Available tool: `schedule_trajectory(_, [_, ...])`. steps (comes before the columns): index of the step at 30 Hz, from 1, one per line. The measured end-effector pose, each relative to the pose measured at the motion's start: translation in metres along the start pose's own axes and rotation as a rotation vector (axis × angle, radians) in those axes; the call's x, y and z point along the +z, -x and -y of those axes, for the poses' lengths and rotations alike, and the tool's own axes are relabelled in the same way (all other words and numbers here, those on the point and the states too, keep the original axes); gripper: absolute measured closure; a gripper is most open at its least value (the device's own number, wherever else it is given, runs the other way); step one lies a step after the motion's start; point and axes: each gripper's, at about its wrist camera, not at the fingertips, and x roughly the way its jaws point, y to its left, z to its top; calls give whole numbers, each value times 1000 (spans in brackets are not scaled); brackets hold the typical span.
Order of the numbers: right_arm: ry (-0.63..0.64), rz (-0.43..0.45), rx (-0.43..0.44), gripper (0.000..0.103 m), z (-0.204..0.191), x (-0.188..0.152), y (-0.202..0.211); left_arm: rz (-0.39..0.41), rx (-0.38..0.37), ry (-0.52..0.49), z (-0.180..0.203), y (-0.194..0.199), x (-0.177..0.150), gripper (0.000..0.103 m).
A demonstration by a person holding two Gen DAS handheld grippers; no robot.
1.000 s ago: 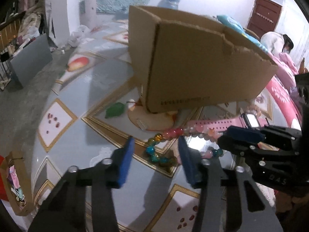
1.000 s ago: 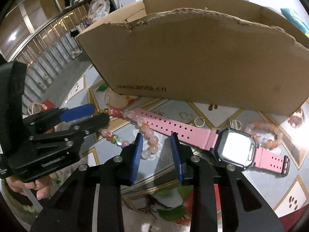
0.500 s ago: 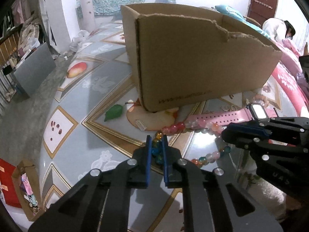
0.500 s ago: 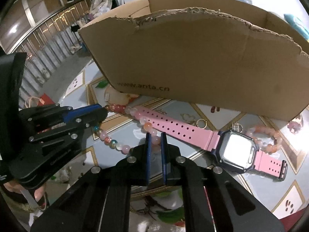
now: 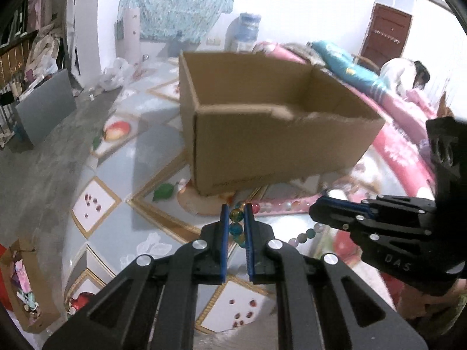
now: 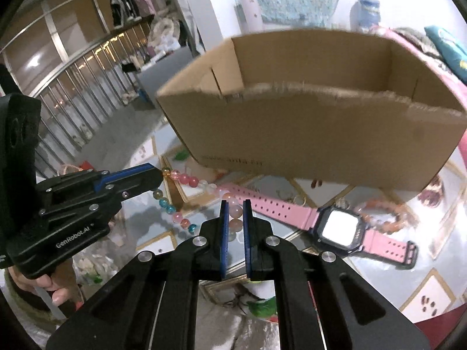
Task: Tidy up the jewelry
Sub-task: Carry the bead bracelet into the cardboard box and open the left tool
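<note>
A multicoloured bead necklace [image 6: 186, 179] hangs stretched between both grippers, lifted off the table. My left gripper [image 5: 235, 218] is shut on its teal and amber beads [image 5: 235, 228]. My right gripper [image 6: 233, 214] is shut on its pink beads [image 6: 235, 211]. The right gripper shows at the right of the left wrist view [image 5: 316, 208], and the left gripper at the left of the right wrist view [image 6: 159, 179]. An open cardboard box [image 6: 315, 134] stands just behind the necklace, its inside partly visible; it also shows in the left wrist view [image 5: 271, 143].
A pink-strapped watch [image 6: 340, 229] lies on the patterned table [image 5: 116, 248] in front of the box. An orange bead bracelet [image 6: 388, 207] and small rings [image 6: 296, 199] lie near it. A pink bed [image 5: 408, 145] is at the right; a railing [image 6: 73, 93] at the left.
Both grippers closed on the necklace, then rose with it. The box now appears lower and its inside shows.
</note>
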Motion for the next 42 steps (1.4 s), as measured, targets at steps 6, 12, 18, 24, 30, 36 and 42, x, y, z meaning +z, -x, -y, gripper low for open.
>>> schedule_trajectory(6, [33,117,38,96,0,31,42,109,-60,-32,13,40,43,94])
schedule_trajectory(12, [51,174,106,96,17,105,55,175,-83,-91,20,46,119,94])
schedule_trajectory(18, [3,-20,109,96,50,181,-18,69,-10,-156,14,-22,184,94])
schedule_trajectory(24, [-138,-260,150,96,81,211,-111,-89,67,-168,1,-101,214,94])
schedule_trajectory(30, [-294,-404,206,93,102,219,-161,-159,158,-200,-6,-139,221,92])
schedule_trajectory(36, [-321,-363,220,90,107,222,-134,-108,137,-152,-13,-123,224,80])
schedule_trajectory(42, [-290,-213,246,88,110,229,-71,-4,108,-132,-8,-69,222,77])
